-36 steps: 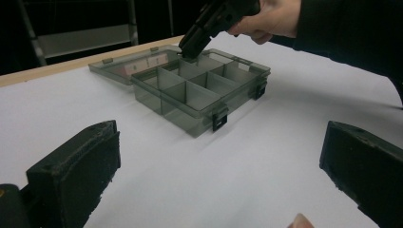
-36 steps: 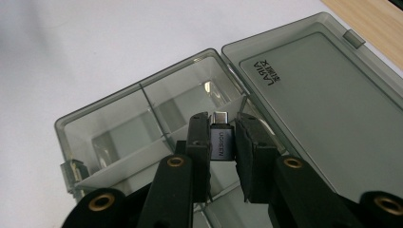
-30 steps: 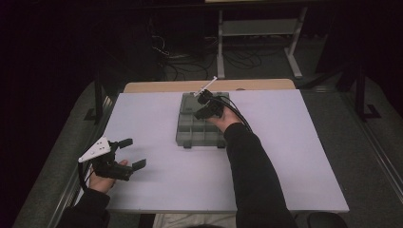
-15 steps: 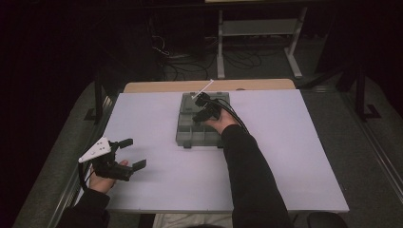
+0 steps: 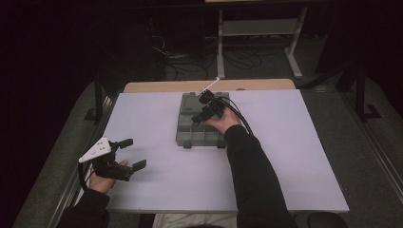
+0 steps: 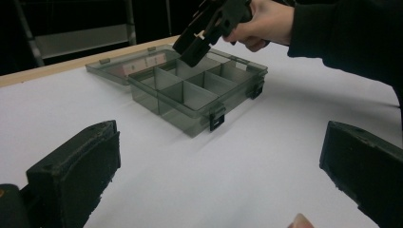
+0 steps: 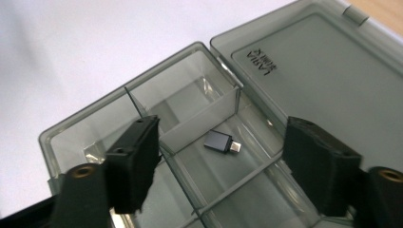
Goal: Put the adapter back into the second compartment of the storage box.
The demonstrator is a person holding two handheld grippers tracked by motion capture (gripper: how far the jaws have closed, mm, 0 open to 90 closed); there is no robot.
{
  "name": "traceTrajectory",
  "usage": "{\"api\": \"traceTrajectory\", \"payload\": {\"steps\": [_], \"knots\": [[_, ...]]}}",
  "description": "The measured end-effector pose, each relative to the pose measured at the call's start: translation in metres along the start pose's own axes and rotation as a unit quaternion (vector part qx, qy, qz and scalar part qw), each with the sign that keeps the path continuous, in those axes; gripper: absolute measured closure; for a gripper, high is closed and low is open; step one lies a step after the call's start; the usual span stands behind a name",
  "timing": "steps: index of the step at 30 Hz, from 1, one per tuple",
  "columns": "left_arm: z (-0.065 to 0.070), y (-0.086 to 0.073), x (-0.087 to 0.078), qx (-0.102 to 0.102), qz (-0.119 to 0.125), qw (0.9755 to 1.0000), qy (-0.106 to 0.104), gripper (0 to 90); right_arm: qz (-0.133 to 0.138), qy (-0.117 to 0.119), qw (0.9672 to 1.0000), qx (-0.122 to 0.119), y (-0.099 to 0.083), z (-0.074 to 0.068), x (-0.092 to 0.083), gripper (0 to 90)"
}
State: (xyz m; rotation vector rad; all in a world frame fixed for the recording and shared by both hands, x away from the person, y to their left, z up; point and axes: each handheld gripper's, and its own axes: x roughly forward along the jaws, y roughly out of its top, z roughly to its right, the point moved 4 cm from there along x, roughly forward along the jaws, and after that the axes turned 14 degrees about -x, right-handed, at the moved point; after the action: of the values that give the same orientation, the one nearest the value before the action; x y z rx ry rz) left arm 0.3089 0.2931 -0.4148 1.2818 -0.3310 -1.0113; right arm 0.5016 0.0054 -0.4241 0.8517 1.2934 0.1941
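Observation:
A smoky clear compartment box [image 5: 190, 127] [image 6: 190, 102] [image 7: 90, 130] lies open on the white table, its lid [image 7: 313, 76] folded flat behind it. A small dark USB adapter [image 7: 220, 142] rests in one middle compartment. My right gripper [image 5: 202, 111] [image 7: 221, 168] hovers over the box with its jaws open, the adapter lying below and between them. That same gripper [image 6: 209, 33] is seen above the box from the left gripper view. My left gripper [image 5: 129, 153] [image 6: 218, 173] stands open near the table's front left, with nothing between its jaws.
The white table top [image 5: 285, 156] has a wooden strip [image 5: 157, 86] along its far edge. Behind the table, a metal shelf frame [image 5: 259, 28] and cables [image 5: 176, 59] sit on the dark floor.
My right gripper has shifted slightly left and nearer over the box's compartments. The left gripper has stayed where it was.

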Motion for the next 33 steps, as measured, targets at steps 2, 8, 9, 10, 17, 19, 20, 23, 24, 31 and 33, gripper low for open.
{"api": "traceTrajectory", "payload": {"steps": [2, 8, 9, 10, 17, 19, 20, 23, 24, 31, 33], "knots": [[0.0, 0.0, 0.0, 0.0, 0.0, 1.0, 0.0, 0.0, 0.007, 0.0, 1.0, 0.001, 0.0, 0.0, -0.004, 19.9], [0.0, 0.0, 0.0, 0.0, 0.0, 1.0, 0.0, 0.0, 0.019, -0.014, 0.9997, 0.007, -0.001, 0.002, -0.016, 13.0], [0.0, 0.0, 0.0, -0.001, 0.0, 1.0, 0.001, 0.0, 0.02, -0.018, 0.9996, 0.007, -0.001, 0.003, -0.019, 12.4], [0.0, 0.0, 0.0, -0.001, 0.0, 1.0, 0.001, 0.0, 0.021, -0.019, 0.9996, 0.008, -0.002, 0.003, -0.022, 11.6], [0.0, 0.0, 0.0, -0.001, 0.0, 1.0, 0.001, 0.0, 0.048, -0.026, 0.9984, 0.013, -0.008, 0.005, -0.042, 3.0], [0.0, 0.0, 0.0, -0.001, -0.001, 1.0, 0.001, 0.0, 0.051, -0.026, 0.9982, 0.016, -0.009, 0.005, -0.045, 1.9], [0.0, 0.0, 0.0, 0.0, -0.001, 1.0, 0.001, 0.0, 0.054, -0.027, 0.9981, 0.015, -0.011, 0.005, -0.048, 1.3], [0.0, -0.001, 0.0, 0.0, -0.003, 1.0, 0.002, 0.0, 0.056, -0.025, 0.998, 0.015, -0.015, 0.004, -0.052, 0.0], [0.0, -0.001, 0.0, 0.0, -0.003, 1.0, 0.002, 0.0, 0.056, -0.025, 0.9981, 0.011, -0.016, 0.003, -0.053, 0.0], [0.0, -0.001, 0.0, 0.0, -0.003, 1.0, 0.003, 0.0, 0.066, -0.026, 0.9974, 0.009, -0.023, 0.0, -0.06, 0.0], [-0.001, -0.001, 0.0, 0.0, -0.003, 1.0, 0.003, 0.0, 0.068, -0.026, 0.9973, 0.008, -0.025, -0.001, -0.063, 0.0]]}}
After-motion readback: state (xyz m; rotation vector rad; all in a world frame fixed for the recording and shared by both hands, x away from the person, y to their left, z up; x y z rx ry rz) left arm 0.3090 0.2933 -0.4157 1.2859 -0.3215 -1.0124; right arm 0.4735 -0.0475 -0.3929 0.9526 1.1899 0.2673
